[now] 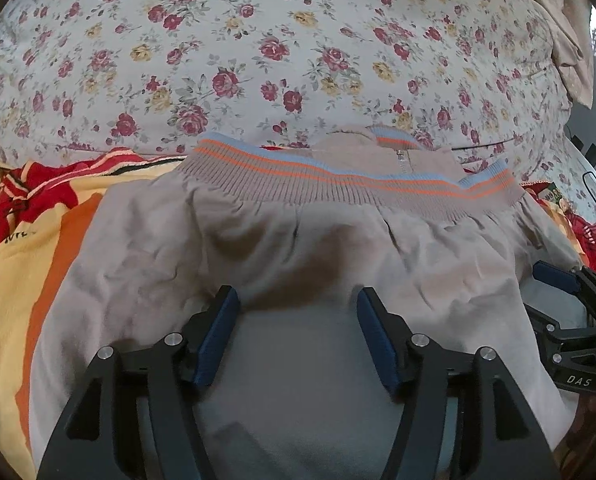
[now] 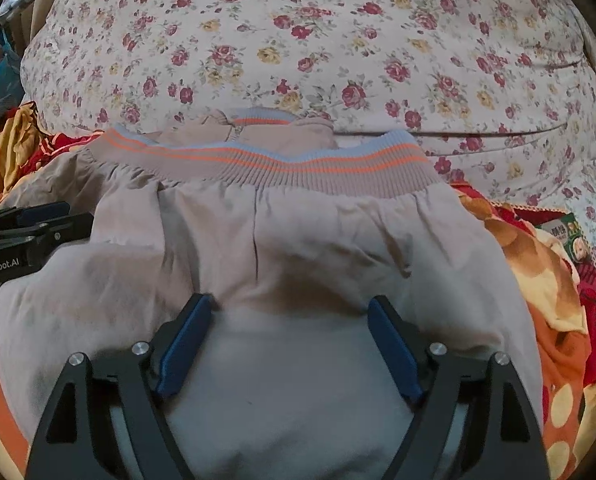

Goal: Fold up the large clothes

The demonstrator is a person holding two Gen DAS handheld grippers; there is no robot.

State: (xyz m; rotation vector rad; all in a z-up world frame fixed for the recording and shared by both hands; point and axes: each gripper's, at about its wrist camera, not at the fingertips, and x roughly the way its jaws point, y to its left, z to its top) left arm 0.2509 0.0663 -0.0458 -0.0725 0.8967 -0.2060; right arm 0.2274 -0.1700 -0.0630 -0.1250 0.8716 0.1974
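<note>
With the left gripper (image 1: 298, 304) and right gripper (image 2: 289, 312) both spread, empty, over the folded beige jacket (image 1: 298, 248), its near fold could spring loose.

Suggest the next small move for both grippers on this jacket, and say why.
Probably lift both clear of the jacket. The left gripper and right gripper stand open over its near fold with nothing pinched. The striped hem already lies folded up by the collar, so this fold looks done; the next grip needs a fresh edge.
</note>
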